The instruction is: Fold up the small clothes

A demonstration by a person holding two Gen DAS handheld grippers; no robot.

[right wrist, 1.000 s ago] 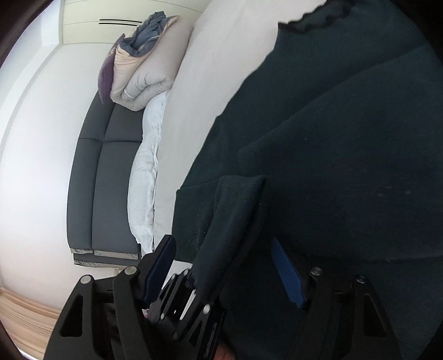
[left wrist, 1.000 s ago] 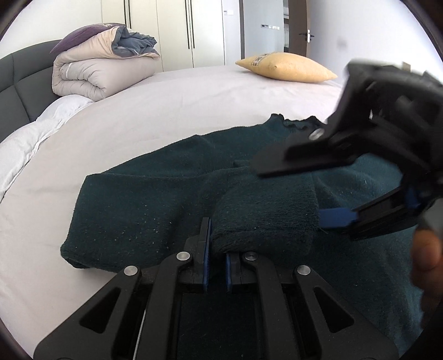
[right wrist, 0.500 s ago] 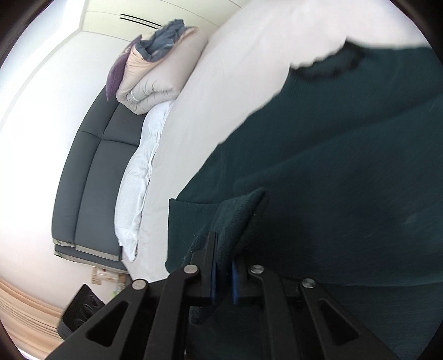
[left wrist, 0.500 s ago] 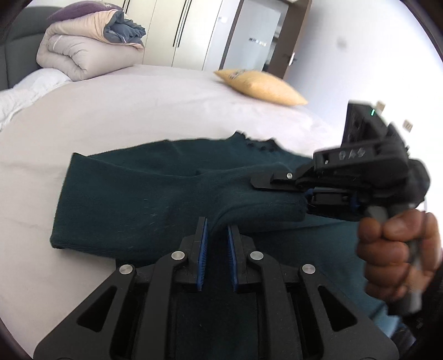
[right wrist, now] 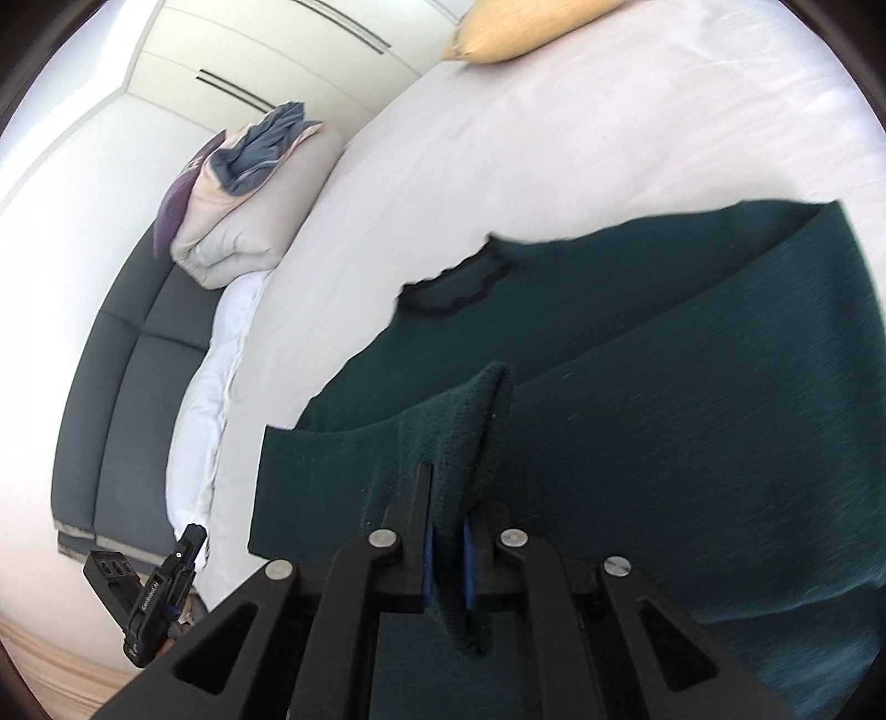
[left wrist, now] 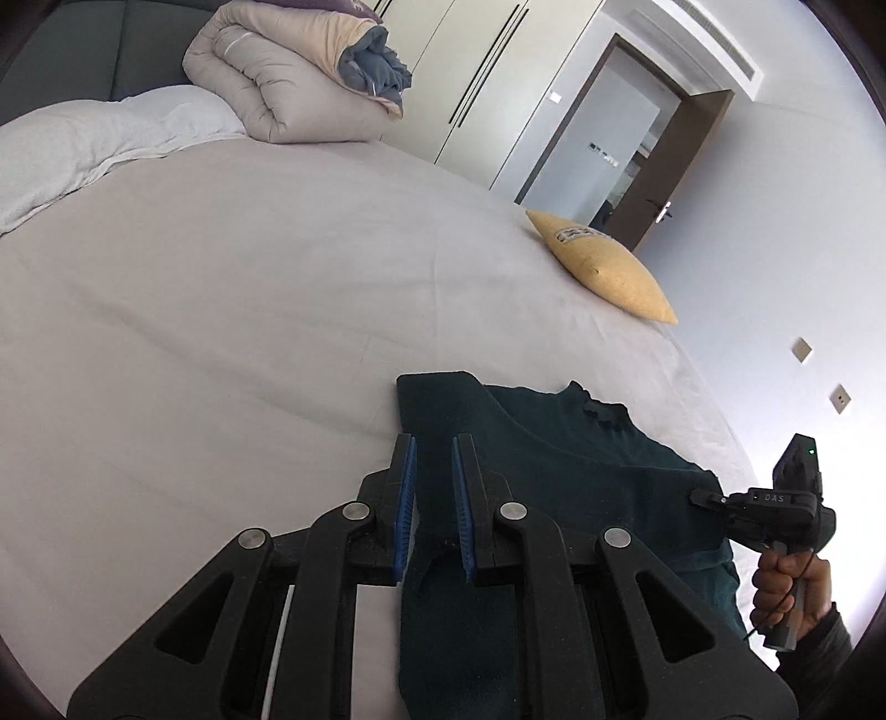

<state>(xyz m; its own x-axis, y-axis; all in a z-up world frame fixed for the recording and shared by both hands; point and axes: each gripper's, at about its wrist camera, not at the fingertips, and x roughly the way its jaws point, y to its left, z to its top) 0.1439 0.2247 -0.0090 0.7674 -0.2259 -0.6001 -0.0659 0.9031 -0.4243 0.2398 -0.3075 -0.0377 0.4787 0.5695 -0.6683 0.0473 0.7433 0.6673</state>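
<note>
Dark green sweater (right wrist: 637,387) fills the lower right of the white bed (left wrist: 249,304); left gripper (left wrist: 433,498) and right gripper (right wrist: 446,545) each pinch its fabric.

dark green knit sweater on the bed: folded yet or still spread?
Partly folded. The dark green knit sweater lies mostly flat, one edge lifted and doubled in the right gripper.

1. The right gripper (right wrist: 447,545) is clamped on a bunched fold of a dark green sweater (right wrist: 637,421), which rises between its blue pads (right wrist: 427,559).
2. The sweater lies spread on a pale bed sheet (right wrist: 554,138), its dark frilled collar (right wrist: 454,288) towards the headboard side.
3. The left gripper (right wrist: 191,540) shows at the lower left, beside the bed edge.
4. A folded duvet (right wrist: 249,221) sits against the grey headboard (right wrist: 122,387).
5. A yellow pillow (right wrist: 515,27) lies at the top.
</note>
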